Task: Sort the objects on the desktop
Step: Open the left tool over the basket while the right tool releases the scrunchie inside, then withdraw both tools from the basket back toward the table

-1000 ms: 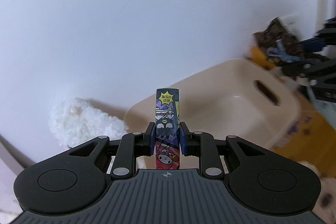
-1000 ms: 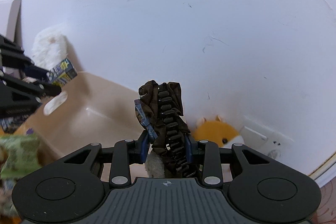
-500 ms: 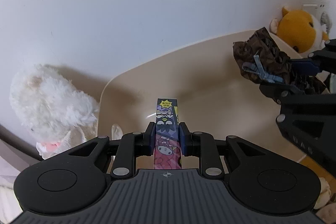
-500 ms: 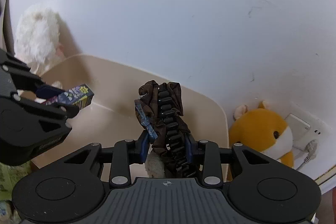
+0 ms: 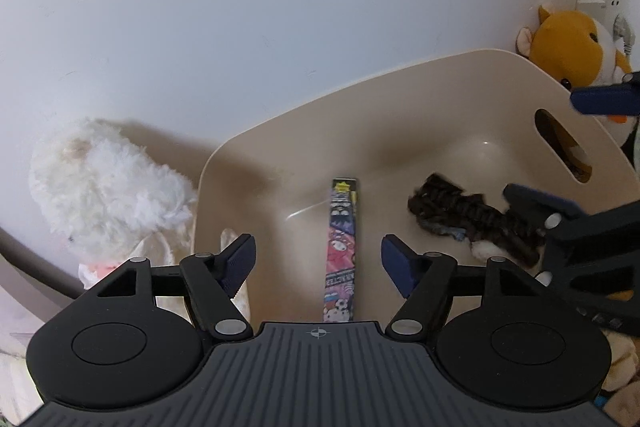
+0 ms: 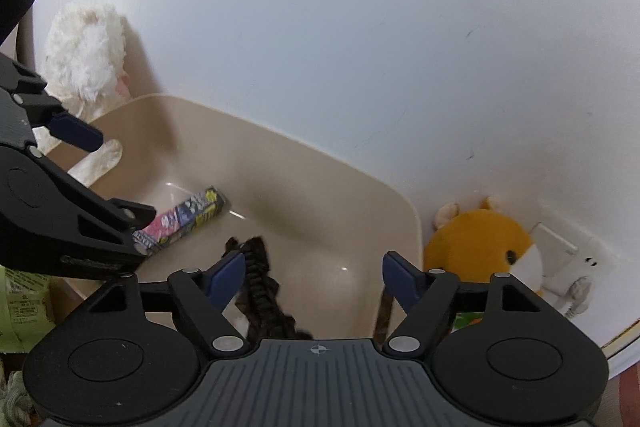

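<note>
A beige plastic bin (image 5: 400,83) (image 6: 344,171) stands against the white wall. Inside it lies a long cartoon-printed packet (image 5: 341,247) (image 6: 182,221), free of my left gripper (image 5: 318,259), whose jaws are opening wide above it. A dark brown scrunchie-like fabric piece (image 5: 468,217) (image 6: 260,291) lies in the bin too. My right gripper (image 6: 314,277) hovers over it with jaws opening; the pads do not press on it. Each gripper shows at the edge of the other's view.
A white fluffy plush (image 5: 100,187) (image 6: 86,55) sits left of the bin. An orange hamster plush (image 5: 572,47) (image 6: 484,247) sits to its right by a wall socket (image 6: 560,263). A green packet (image 6: 24,303) lies at the lower left.
Both grippers sank over the bin, then let go: the cartoon packet and the brown fabric piece dropped out of the jaws and now lie on the bin's floor.
</note>
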Tool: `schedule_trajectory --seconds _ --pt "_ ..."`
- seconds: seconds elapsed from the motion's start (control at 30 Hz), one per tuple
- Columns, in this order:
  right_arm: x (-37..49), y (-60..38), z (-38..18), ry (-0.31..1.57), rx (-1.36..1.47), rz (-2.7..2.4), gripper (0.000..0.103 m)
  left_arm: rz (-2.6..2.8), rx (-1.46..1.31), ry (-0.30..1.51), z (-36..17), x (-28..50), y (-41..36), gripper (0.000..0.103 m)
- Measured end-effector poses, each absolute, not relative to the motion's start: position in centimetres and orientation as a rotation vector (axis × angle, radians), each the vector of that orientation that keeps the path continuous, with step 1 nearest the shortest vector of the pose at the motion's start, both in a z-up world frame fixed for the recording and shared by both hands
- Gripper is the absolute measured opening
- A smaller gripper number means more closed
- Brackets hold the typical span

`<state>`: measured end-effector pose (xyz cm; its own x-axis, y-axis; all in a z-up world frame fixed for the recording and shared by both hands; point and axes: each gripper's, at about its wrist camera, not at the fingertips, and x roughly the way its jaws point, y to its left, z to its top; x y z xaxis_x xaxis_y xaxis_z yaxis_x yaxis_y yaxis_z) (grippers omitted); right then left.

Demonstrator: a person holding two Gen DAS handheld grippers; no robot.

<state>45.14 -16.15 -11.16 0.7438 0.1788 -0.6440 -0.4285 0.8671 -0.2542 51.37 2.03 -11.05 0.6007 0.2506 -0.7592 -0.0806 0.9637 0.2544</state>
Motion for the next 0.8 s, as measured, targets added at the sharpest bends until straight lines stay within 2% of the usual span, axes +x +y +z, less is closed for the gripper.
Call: schedule_trajectory --seconds 0.03,0.13,0.23,0.3,0.37,0.8 --pt "44.9 -16.4 -10.8 0.649 -0.396 0.343 0.080 0.191 0.205 0.903 -10.8 51.0 2.2 0.071" --pt "43.7 -17.3 -9.5 0.629 -0.364 0.338 0.094 0.192 0.213 0.886 -9.5 49.2 2.7 0.071" --pt "42.0 -18.2 -8.2 0.611 -0.341 0.345 0.096 0.195 0.179 0.882 -8.2 47.2 3.4 0.072" --pt "40.8 -18.9 -7.6 0.607 -0.318 0.353 0.099 0.182 0.147 0.900 -7.7 45.8 4.1 0.077" --pt "39.3 -19.7 -7.0 0.613 -0.293 0.363 0.103 0.151 0.130 0.919 -7.3 43.9 4.5 0.078" --pt "31.2 -22.7 -8.5 0.714 -0.336 0.411 0.103 0.038 0.098 1.026 -6.8 34.7 4.6 0.081"
